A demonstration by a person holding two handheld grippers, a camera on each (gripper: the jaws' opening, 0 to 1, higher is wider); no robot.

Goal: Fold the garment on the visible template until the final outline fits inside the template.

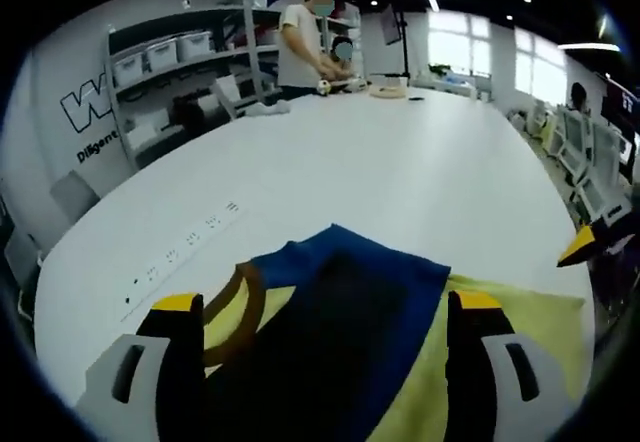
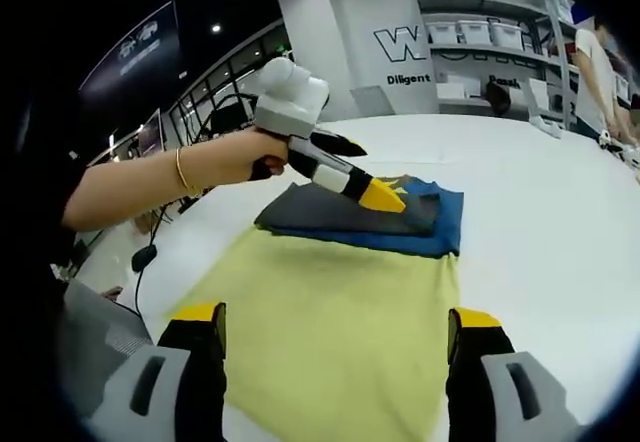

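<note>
A dark grey folded garment (image 2: 345, 212) lies on a blue cloth (image 2: 445, 230) at the far end of a yellow template sheet (image 2: 330, 332). My left gripper (image 2: 378, 175), held by a hand, hovers open just above the garment's middle. In the left gripper view the dark garment (image 1: 330, 342) sits between the wide-apart jaws of the left gripper (image 1: 326, 307), with the blue cloth (image 1: 300, 257) around it and the yellow sheet (image 1: 520, 307) to the right. My right gripper (image 2: 337, 317) stands open over the near part of the yellow sheet, holding nothing. One of its yellow fingertips (image 1: 580, 250) pokes in at the right edge.
Everything rests on a large white table (image 1: 400, 172) with a row of sockets (image 1: 190, 242) set into it. A brown ring mark (image 1: 240, 302) shows on the yellow sheet. At the table's far end a person (image 1: 300, 47) works beside shelves of bins (image 1: 180, 52).
</note>
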